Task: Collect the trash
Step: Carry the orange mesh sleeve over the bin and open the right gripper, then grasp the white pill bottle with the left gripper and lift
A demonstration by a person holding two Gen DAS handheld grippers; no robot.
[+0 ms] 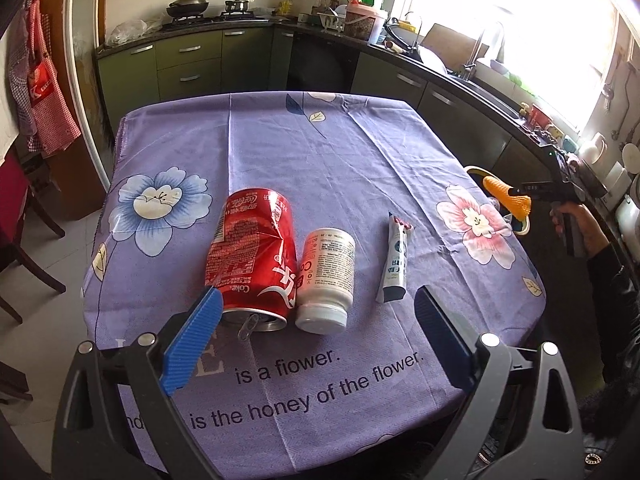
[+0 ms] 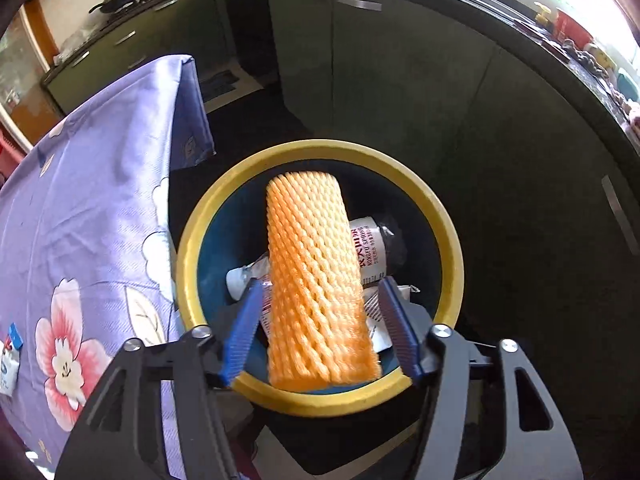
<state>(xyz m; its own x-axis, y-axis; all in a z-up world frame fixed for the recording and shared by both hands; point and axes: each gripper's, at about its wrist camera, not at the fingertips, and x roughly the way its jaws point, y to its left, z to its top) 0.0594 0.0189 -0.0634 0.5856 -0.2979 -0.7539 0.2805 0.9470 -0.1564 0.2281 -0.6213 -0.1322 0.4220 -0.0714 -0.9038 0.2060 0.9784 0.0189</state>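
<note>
On the purple flowered tablecloth [image 1: 340,152], three pieces of trash lie in a row near the front edge: a crushed red soda can [image 1: 252,256] on its side, a white pill bottle [image 1: 326,280] touching it, and, a little apart toward the right edge, a squeezed tube [image 1: 396,260]. The left gripper [image 1: 316,340] hangs over that front edge with its blue fingers [image 1: 192,344] spread wide and holding nothing, one pad just beside the can's open end.

Off the table's right edge, the right gripper [image 2: 320,328] is poised above a yellow-rimmed bin [image 2: 188,248], an orange foam net sleeve [image 2: 316,280] between its fingers. The sleeve looks blurred, and whether the pads are pressing it or have let go cannot be told. To finish well, the sleeve should be centred over the opening, clear of the rim, and released fully.

Only the right wrist view shows the bin's contents: a labelled plastic bottle [image 2: 374,252] and wrappers. Only the left wrist view shows what remains on the table.
</note>
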